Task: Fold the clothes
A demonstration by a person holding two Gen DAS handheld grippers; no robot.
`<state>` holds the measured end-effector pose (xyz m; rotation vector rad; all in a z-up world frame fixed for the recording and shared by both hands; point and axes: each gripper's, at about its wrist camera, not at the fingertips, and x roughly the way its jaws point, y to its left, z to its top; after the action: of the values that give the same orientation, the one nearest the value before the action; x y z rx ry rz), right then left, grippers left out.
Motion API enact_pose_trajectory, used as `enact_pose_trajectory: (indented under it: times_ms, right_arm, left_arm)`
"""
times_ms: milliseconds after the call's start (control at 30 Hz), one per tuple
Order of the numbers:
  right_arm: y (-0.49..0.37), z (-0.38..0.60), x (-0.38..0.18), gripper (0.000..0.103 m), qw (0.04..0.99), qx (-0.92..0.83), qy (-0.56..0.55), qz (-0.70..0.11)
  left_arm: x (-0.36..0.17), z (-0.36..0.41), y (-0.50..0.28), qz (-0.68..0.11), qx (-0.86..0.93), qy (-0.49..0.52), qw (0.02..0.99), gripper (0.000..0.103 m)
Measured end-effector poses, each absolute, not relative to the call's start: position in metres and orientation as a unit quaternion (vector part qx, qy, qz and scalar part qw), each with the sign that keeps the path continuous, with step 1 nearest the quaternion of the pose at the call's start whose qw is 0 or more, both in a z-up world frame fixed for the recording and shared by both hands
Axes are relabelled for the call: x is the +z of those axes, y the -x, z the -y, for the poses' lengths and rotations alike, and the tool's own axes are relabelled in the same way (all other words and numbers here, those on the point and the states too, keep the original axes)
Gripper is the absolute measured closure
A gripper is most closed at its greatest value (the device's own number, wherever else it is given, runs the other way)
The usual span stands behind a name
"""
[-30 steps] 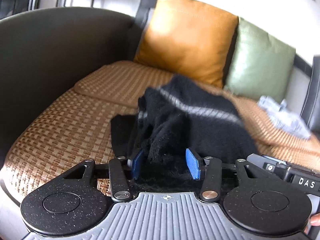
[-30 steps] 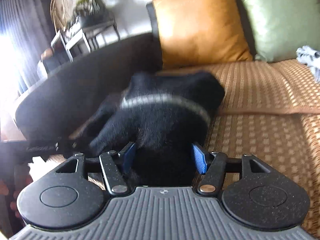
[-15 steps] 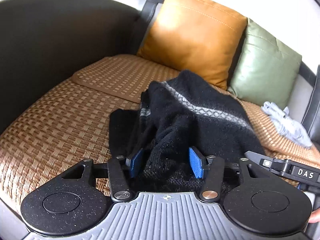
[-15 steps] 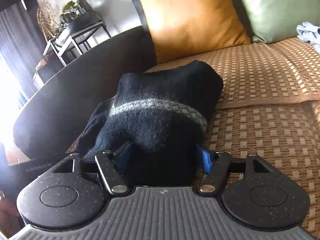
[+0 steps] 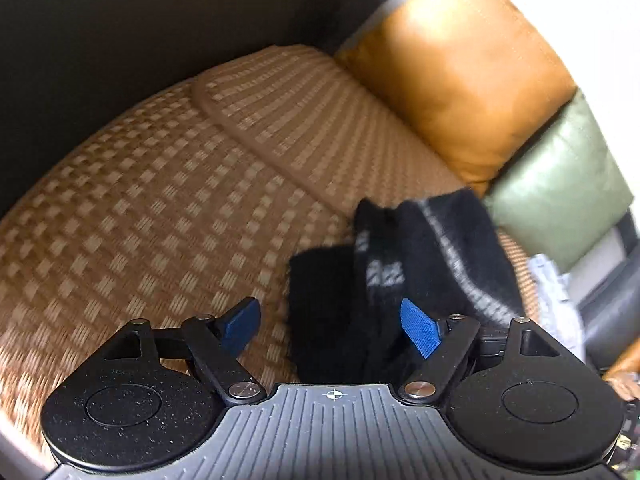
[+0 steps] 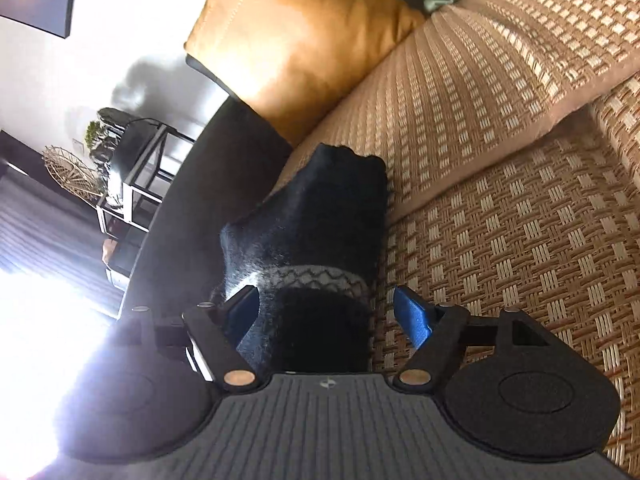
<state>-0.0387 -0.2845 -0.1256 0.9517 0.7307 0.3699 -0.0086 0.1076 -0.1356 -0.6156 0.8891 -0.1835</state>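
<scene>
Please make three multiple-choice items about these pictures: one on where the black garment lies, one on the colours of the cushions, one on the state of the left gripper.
1. The black sweater lies on:
A. the woven sofa seat
B. a metal shelf
C. the floor

2. The two cushions are:
A. red and blue
B. orange and green
C. both grey

3. The left gripper is:
A. shut on a cushion
B. out of view
C. open

Answers:
1 A, the knit rests on the checkered weave.
2 B, both lean side by side at the sofa back.
3 C, its blue pads stand wide apart, with the sweater lying loose between them.
</scene>
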Motion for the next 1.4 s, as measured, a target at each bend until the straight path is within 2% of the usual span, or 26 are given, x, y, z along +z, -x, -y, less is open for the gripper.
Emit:
enact_pose_trajectory:
  times_ms: [133,367,833,1033,1233,1400]
  right_arm:
    - [0.03,0.28,-0.125,0.024,0.81,0.184,-0.435,-0.348]
    - [0.011,0.267,-0.124,0.024,0.801,0.188,-0.428,-0.373]
    - [0.017,0.263,-0.121,0.022,0.788,0.188,-0.439,-0.389]
    - [0.015,0.257,-0.118,0.02,0.793,0.185,-0.429,-0.391]
    - [0.014,0.257,-0.118,0.019,0.795,0.184,-0.425,-0.391]
    - [0.019,0.261,-0.119,0.02,0.789,0.196,-0.43,-0.391]
  left_arm:
    - [-0.14,-0.109,-0.002,-0.43,-0.134,0.319,0.834,0.016]
    - [-0.135,-0.079,-0.018,-0.438,-0.182,0.285,0.833,0.015]
    - [-0.149,-0.115,0.013,-0.383,-0.227,0.402,0.8,0.014]
    - [-0.137,-0.09,0.001,-0.39,-0.234,0.348,0.82,0.01]
    - [-0.122,-0.039,0.004,-0.418,-0.249,0.119,0.866,0.009]
    - [-0.134,-0.057,-0.002,-0.425,-0.239,0.196,0.851,0.021]
